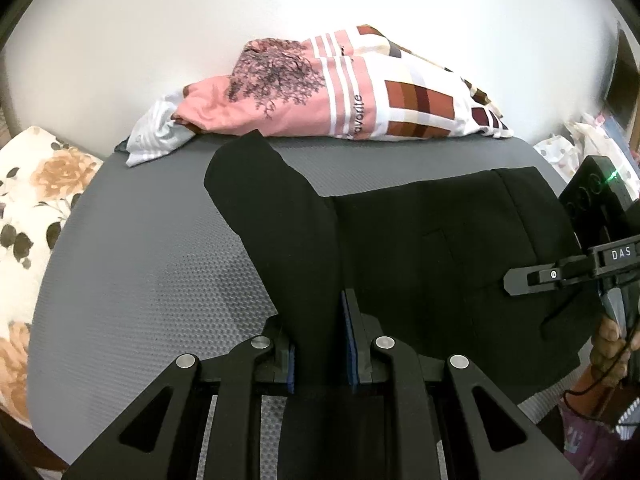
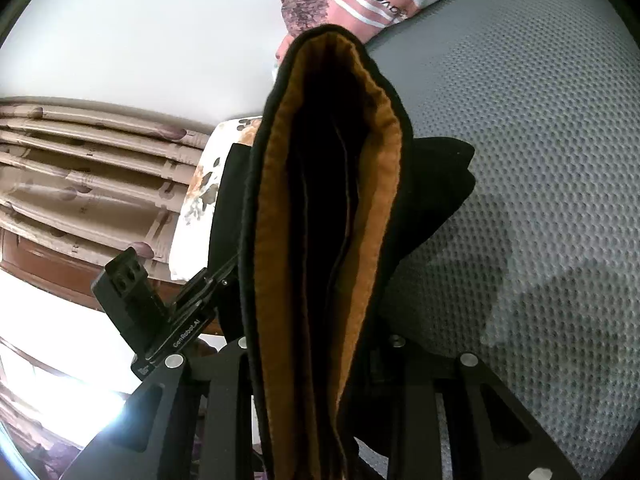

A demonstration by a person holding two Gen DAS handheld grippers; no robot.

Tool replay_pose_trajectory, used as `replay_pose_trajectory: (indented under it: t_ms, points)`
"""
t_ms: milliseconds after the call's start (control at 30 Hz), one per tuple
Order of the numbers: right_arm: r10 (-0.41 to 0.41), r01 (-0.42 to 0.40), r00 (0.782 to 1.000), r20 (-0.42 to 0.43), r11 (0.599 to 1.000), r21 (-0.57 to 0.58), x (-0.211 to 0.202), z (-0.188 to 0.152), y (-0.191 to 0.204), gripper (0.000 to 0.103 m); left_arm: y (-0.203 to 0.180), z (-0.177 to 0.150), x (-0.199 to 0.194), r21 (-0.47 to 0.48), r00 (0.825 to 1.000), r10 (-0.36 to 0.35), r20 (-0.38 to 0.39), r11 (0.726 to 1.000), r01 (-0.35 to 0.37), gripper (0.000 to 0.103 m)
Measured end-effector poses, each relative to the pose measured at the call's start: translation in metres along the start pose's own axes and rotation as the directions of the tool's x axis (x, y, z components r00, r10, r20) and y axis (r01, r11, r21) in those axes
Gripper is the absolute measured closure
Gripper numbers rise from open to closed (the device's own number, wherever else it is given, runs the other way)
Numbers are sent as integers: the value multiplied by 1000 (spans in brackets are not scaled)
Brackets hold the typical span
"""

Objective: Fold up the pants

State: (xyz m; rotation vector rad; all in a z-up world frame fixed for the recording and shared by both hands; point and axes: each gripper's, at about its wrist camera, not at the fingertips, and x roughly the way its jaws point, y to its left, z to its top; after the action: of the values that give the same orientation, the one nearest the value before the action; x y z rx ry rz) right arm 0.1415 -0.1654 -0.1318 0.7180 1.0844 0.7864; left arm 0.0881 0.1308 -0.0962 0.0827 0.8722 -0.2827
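We have the black pants (image 1: 420, 240) partly folded, as far as we can judge: the legs already lie doubled together, the waist end stretches flat across the right half of the grey textured mat (image 1: 140, 260), and the leg end rises off the mat in our grip, so a crosswise fold or two and a final smoothing look to be left. Going left to right in the left wrist view, a floral cushion (image 1: 36, 216) sits off the mat's left edge, then the bare mat, then our left gripper (image 1: 320, 356) with its jaws pinching the lifted leg fabric, and at the far right our right gripper (image 1: 552, 276) held by a hand (image 1: 612, 344). In the right wrist view that right gripper (image 2: 316, 364) has its jaws closed on a thick bundle of layers whose tan lining (image 2: 276, 240) shows along the folded edge. Behind the pants a heap of pink and white patterned laundry (image 1: 328, 92) lies at the mat's far edge against a plain white wall (image 1: 200, 20); a beige curtain (image 2: 92, 168) hangs at the left of the right wrist view.
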Motion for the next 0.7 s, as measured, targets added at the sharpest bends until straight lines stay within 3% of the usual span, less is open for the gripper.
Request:
replay_pose_trajectory:
  t_ms: [700]
  points:
    - [37,-37,999,3,998,-56,37,54,38,77,59,43,-5,-35,994,71,83,997,-69,84]
